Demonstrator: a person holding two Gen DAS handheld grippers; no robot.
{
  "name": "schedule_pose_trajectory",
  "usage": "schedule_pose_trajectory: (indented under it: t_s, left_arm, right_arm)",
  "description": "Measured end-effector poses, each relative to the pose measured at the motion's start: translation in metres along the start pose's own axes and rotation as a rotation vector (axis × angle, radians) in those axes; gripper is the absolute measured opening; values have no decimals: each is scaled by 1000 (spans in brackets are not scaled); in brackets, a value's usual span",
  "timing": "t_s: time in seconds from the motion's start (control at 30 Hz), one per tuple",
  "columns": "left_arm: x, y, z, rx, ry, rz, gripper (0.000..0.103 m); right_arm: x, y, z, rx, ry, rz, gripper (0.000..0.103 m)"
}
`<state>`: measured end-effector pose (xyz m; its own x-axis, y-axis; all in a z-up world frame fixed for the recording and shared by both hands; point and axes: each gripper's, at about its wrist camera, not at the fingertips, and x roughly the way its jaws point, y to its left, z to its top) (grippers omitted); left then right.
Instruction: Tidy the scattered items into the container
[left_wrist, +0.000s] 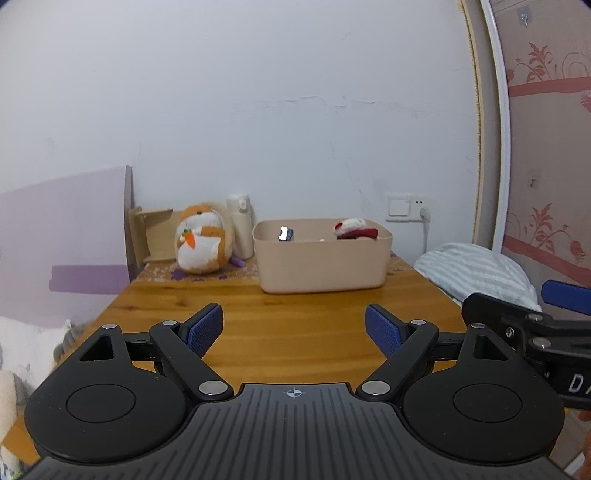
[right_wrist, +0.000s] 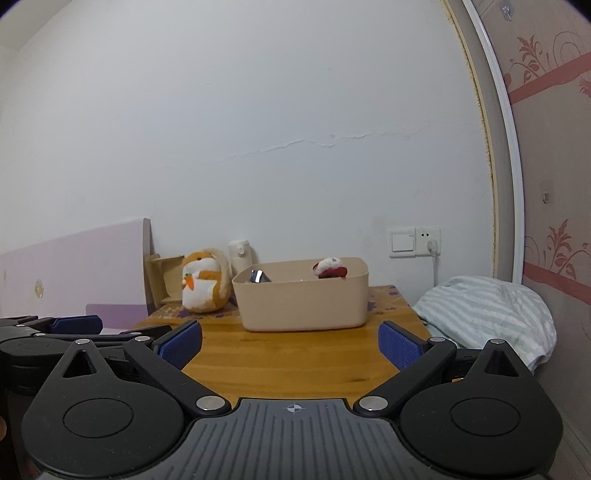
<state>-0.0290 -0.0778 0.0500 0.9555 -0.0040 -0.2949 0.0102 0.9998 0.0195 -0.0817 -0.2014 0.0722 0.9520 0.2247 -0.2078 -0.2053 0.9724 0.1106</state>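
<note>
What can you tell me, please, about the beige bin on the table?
The bin is a beige, smooth, plastic-looking tub with rounded corners and an open top. It stands upright near the far end of the wooden table, close to the wall. A red-and-white plush and a dark, shiny item poke above its rim. A white bottle stands just left; contact is unclear.

Each black tool (left_wrist: 293, 330) has blue ribbed pads (left_wrist: 203, 328) and silver rivets.

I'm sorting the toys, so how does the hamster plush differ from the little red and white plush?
The hamster plush sits on the table, outside the bin; the red and white plush lies inside it. The hamster is much larger, orange and white, holding a carrot. Both are soft toys.
</note>
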Motion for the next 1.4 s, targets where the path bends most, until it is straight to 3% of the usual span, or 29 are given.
schedule_pose_trajectory:
  t_s: [0.47, 1.0, 1.13, 1.4]
  left_arm:
    - [-32, -11, -29, 25, 39, -45, 86]
    - [-39, -13, -38, 14, 59, -42, 85]
    - [-39, -13, -39, 4, 53, -67, 73]
    - [-35, -15, -39, -1, 71, -50, 82]
  right_arm:
    - [-39, -6, -28, 37, 64, -2, 103]
    - [-46, -5, -34, 34, 88, -1, 103]
    - [-44, -5, -34, 38, 92, 0, 103]
    - [-43, -6, -35, 41, 96, -4, 103]
